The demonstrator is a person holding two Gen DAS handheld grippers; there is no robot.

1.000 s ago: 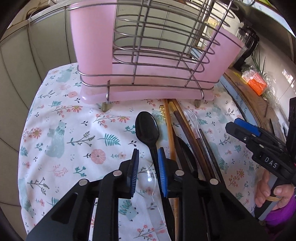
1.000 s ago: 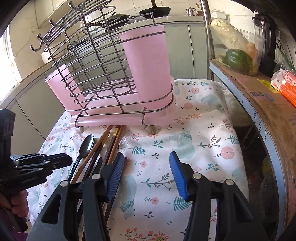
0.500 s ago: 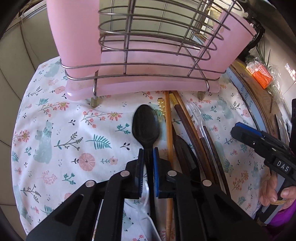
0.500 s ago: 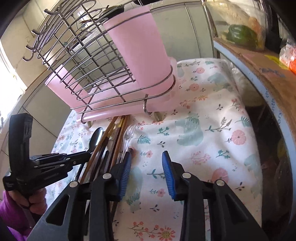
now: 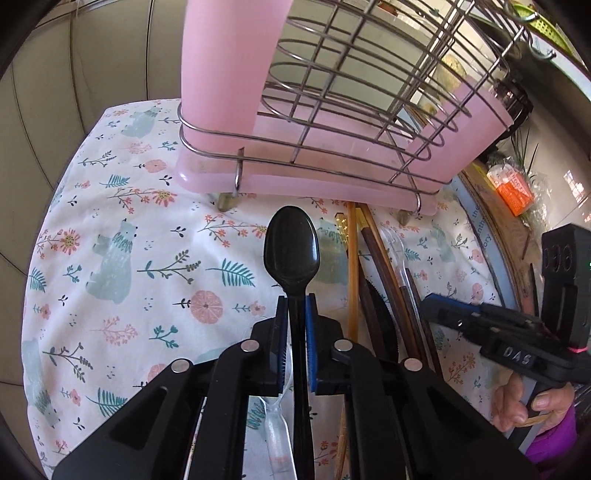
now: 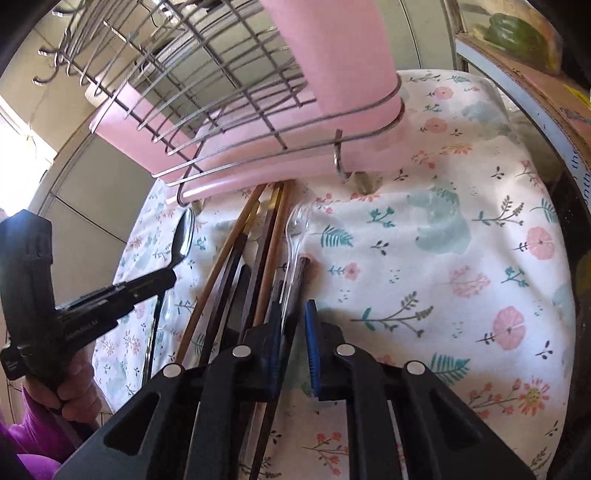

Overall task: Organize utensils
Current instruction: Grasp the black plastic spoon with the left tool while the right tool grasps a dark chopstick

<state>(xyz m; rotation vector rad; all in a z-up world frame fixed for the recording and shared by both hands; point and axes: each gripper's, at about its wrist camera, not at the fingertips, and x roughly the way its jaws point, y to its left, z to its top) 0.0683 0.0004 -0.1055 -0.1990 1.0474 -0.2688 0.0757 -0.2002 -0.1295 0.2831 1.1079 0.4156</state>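
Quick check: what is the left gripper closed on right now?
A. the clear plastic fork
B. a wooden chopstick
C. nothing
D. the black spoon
D: in the left wrist view the left gripper's blue fingers press both sides of the black spoon's handle.

I see a black spoon (image 5: 291, 251) between my left tool's (image 5: 296, 314) blue pads, a pink rack (image 5: 229, 92) ahead, floral white cloth (image 5: 110, 221) beneath.

there's a floral bear-print cloth (image 5: 110, 229) spread over the desk, an orange packet (image 5: 511, 188) sitting on a cardboard ledge (image 6: 535, 79) off to one side, and a green pepper (image 6: 517, 31) up on that ledge
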